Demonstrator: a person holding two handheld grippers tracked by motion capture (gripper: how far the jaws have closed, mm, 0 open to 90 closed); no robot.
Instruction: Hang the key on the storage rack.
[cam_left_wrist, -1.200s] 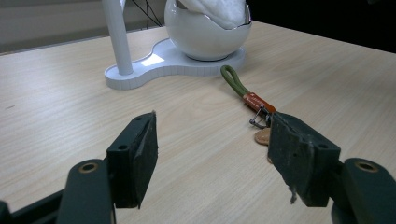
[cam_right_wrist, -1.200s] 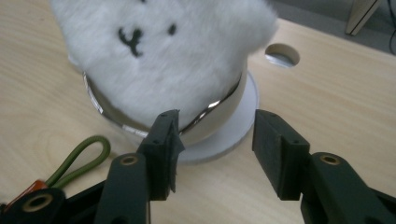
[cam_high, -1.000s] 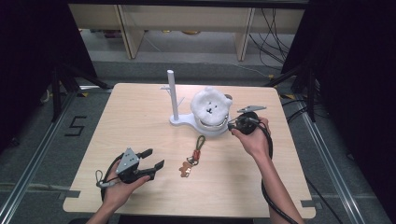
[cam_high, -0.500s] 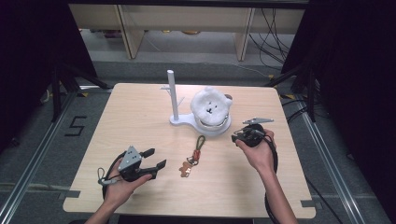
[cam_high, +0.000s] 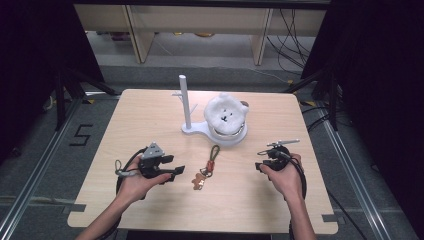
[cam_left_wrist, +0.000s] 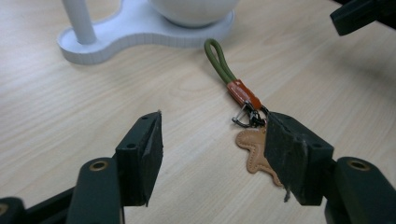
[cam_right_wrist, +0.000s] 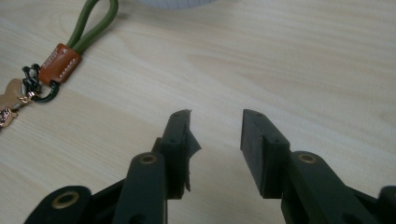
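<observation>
**Both grippers empty, flanking a keychain on the table**

My left gripper (cam_high: 172, 172) hovers low over the wooden table (cam_high: 125, 115) with its jaws spread wide and nothing between them; they have just closed a little. In the left gripper view the keychain (cam_left_wrist: 243, 100) lies just ahead, and its tan leather charm (cam_left_wrist: 254, 149) sits partly behind one jaw, so I judge this gripper is lining up for a pick there.

My right gripper (cam_high: 265, 162) stands about half open, its jaws having just widened, and it holds nothing; bare wood shows between its jaws (cam_right_wrist: 217, 135) in the right gripper view. The green cord loop (cam_right_wrist: 91, 23) and brown leather tab (cam_right_wrist: 58, 63) lie off to its side, near but apart.

From above, the keychain (cam_high: 207, 167) lies flat between my two hands, loop pointing away toward the white stand (cam_high: 197, 129). That stand carries an upright post with small pegs (cam_high: 185, 100) and a white plush bear (cam_high: 227, 115) seated on its base. The loop end nearly reaches the base, so room is tight on that side. Toward me the table lies open, and both side edges are well clear of the grippers.
</observation>
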